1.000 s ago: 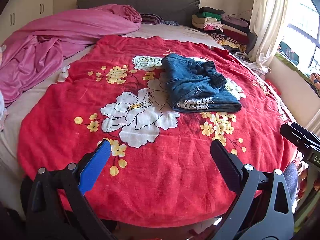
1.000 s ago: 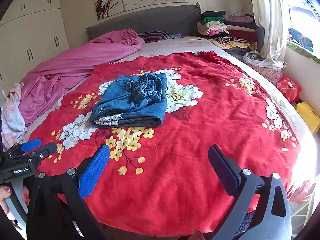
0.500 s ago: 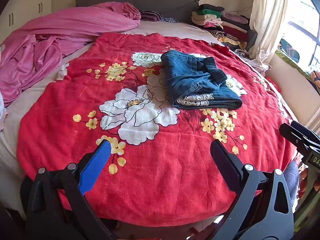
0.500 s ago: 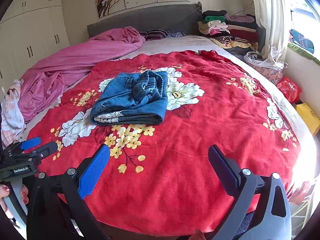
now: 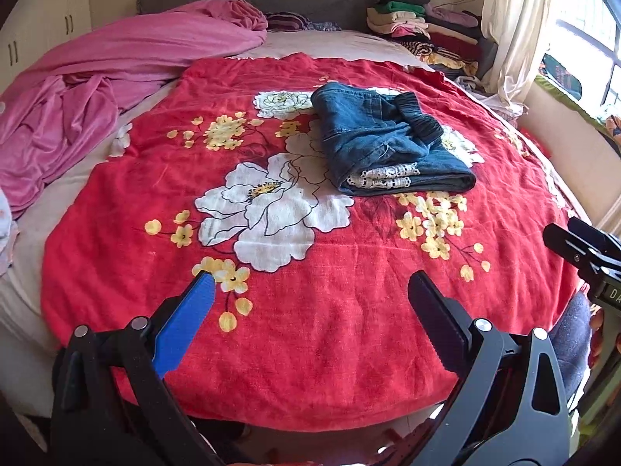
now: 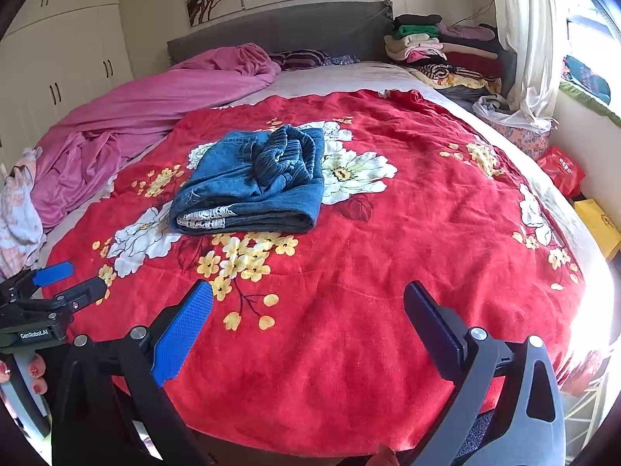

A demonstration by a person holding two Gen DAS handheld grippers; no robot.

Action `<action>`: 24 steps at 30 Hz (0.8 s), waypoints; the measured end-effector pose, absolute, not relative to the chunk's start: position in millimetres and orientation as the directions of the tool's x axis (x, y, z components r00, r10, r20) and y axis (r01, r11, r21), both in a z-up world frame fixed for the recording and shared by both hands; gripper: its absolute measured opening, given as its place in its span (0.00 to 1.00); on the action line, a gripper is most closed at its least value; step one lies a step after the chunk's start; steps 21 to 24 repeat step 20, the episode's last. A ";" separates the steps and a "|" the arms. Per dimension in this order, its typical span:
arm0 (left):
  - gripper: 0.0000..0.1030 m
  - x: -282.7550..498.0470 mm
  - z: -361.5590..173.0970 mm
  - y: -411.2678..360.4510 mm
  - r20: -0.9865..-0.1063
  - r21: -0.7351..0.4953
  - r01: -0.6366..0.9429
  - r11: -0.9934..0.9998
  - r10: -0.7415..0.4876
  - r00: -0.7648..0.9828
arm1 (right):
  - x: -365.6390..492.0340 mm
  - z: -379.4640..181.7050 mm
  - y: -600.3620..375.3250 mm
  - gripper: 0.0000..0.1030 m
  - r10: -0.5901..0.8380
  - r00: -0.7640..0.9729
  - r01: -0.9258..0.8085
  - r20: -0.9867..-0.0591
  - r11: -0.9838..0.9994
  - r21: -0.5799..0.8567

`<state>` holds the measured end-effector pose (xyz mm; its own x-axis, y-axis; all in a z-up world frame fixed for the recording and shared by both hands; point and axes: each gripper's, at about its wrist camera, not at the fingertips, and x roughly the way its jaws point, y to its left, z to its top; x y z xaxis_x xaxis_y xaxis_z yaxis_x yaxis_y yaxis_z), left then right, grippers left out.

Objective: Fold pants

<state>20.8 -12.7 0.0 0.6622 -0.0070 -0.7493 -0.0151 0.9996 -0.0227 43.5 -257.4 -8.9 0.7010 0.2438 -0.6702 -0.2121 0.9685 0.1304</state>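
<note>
the folded blue denim pants point(image 5: 392, 143) now sit higher in frame — both the left gripper point(image 5: 310, 303) and right gripper point(image 6: 308, 303) have drawn back, jaws released and empty — folding looks finished.

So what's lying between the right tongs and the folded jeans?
Only bare red floral blanket. In the right wrist view, nothing sits between the open right tongs and the folded jeans.

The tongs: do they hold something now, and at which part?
Nothing is held. The left tongs and the right tongs are open, apart from the folded jeans on the red blanket.
</note>
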 end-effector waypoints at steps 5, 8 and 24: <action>0.91 24.7 -5.4 2.1 -0.763 -0.055 -0.029 0.998 -0.024 0.647 | 50.9 -15.4 -264.1 0.96 0.239 0.693 -0.200 -0.680 0.970 0.137; 0.91 26.1 -0.2 17.4 -0.733 -0.117 -0.034 0.993 -0.063 0.677 | 62.6 -20.1 -276.6 0.96 0.223 0.687 -0.179 -0.691 0.974 0.135; 0.91 181.0 -6.3 185.0 -0.772 0.036 -0.380 0.924 0.267 0.576 | 206.2 -20.9 -407.0 0.95 -0.072 0.683 0.079 -0.727 0.997 -0.024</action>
